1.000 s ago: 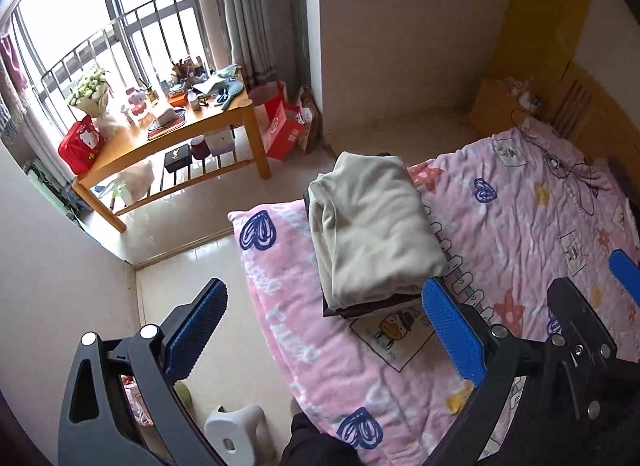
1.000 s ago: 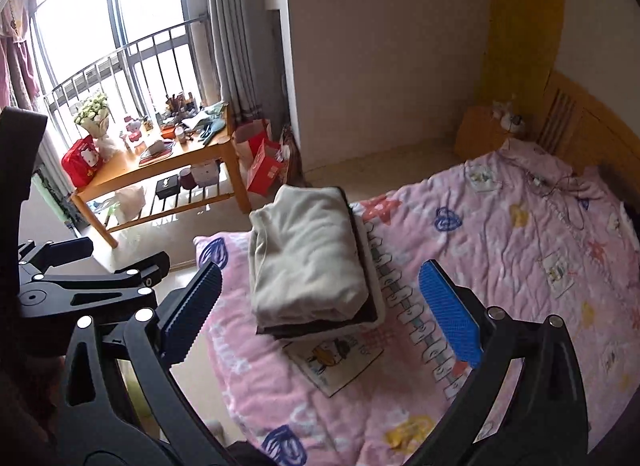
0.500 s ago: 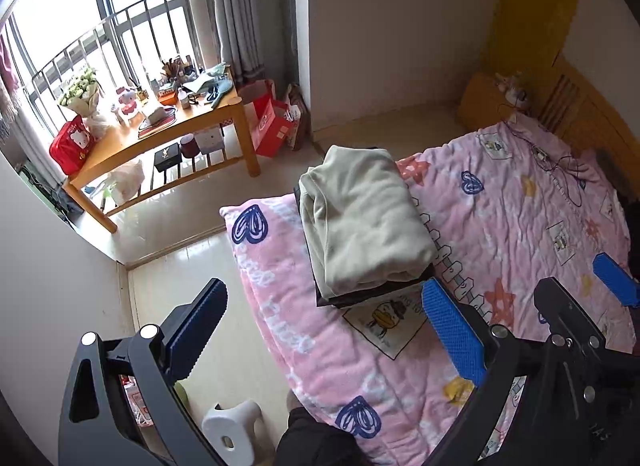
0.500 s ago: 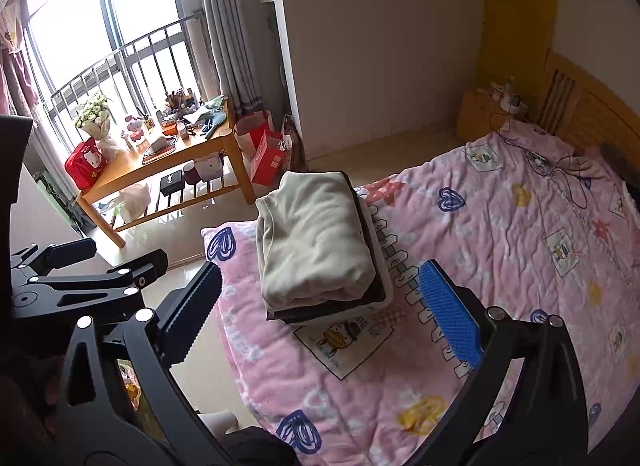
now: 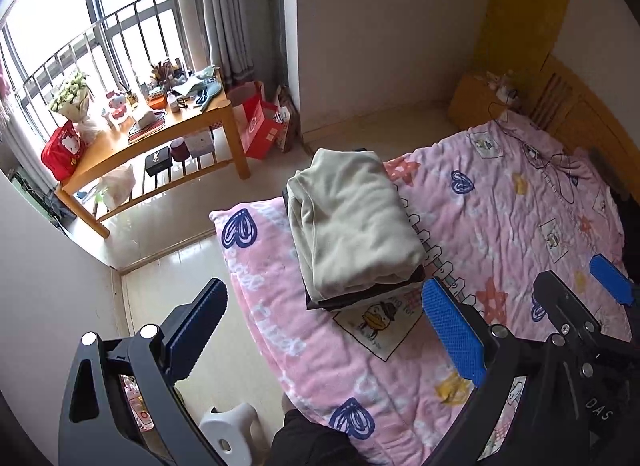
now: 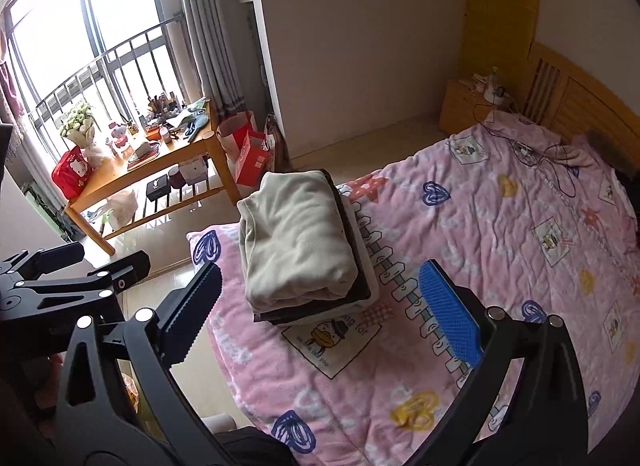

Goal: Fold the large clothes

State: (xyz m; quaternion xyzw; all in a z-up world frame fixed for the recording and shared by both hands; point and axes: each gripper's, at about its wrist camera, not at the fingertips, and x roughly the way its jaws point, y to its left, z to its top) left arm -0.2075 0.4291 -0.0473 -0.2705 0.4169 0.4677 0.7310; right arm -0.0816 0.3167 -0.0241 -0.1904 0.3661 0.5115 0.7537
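Observation:
A folded beige garment (image 5: 352, 221) (image 6: 296, 242) tops a stack of folded clothes, with dark folded pieces (image 5: 360, 298) (image 6: 356, 290) under it, near the bed's foot corner. The stack rests on a pink patterned blanket (image 5: 500, 217) (image 6: 500, 234). My left gripper (image 5: 324, 326) hangs open well above the bed and holds nothing. My right gripper (image 6: 316, 314) is open and empty too, high over the stack. In the left wrist view the right gripper's blue pad (image 5: 610, 278) shows at the right edge. The left gripper's black frame (image 6: 60, 270) shows at the left of the right wrist view.
A wooden table (image 5: 160, 137) (image 6: 160, 161) crowded with small items stands by the window. Red bags (image 5: 260, 125) (image 6: 248, 153) sit on the floor. A white stool (image 5: 228, 430) stands near the bed corner. A nightstand (image 6: 468, 105) and headboard (image 6: 580, 101) lie at the far right, a cable (image 6: 532, 153) on the blanket.
Both grippers have drawn up and back from the stack, so the stack looks smaller and more of the room shows. Both stay open and empty.

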